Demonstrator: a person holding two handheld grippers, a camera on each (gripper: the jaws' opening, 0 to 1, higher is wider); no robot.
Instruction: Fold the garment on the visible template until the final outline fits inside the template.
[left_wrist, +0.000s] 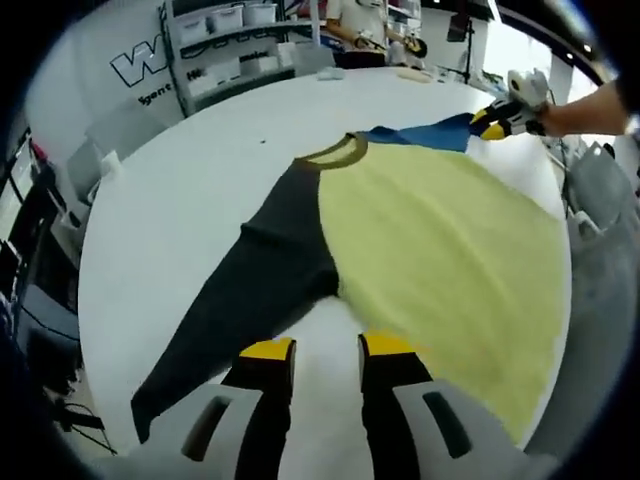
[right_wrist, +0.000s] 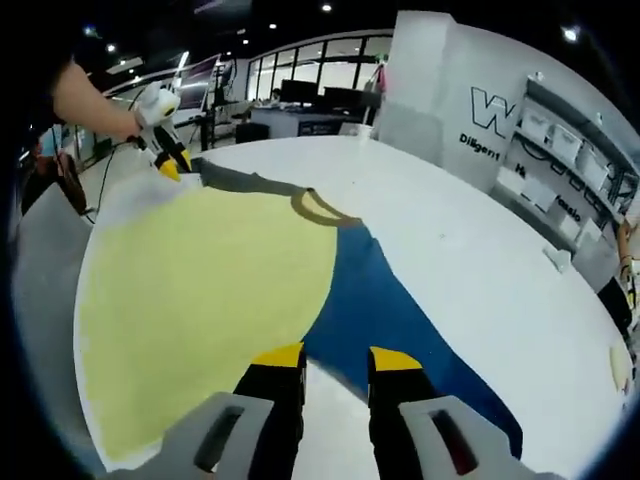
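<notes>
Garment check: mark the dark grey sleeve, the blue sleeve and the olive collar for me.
dark grey sleeve (left_wrist: 235, 310): left gripper view, mid-length of the sleeve.
blue sleeve (right_wrist: 385, 315): right gripper view, middle of the sleeve.
olive collar (left_wrist: 335, 153): left gripper view, front edge of the neckband.

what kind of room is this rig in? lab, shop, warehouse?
Probably a lab or open workshop space. A big white table holds the garment, shelving with storage bins stands against a wall with printed lettering, and a glass-walled area with desks and monitors lies beyond.
</notes>
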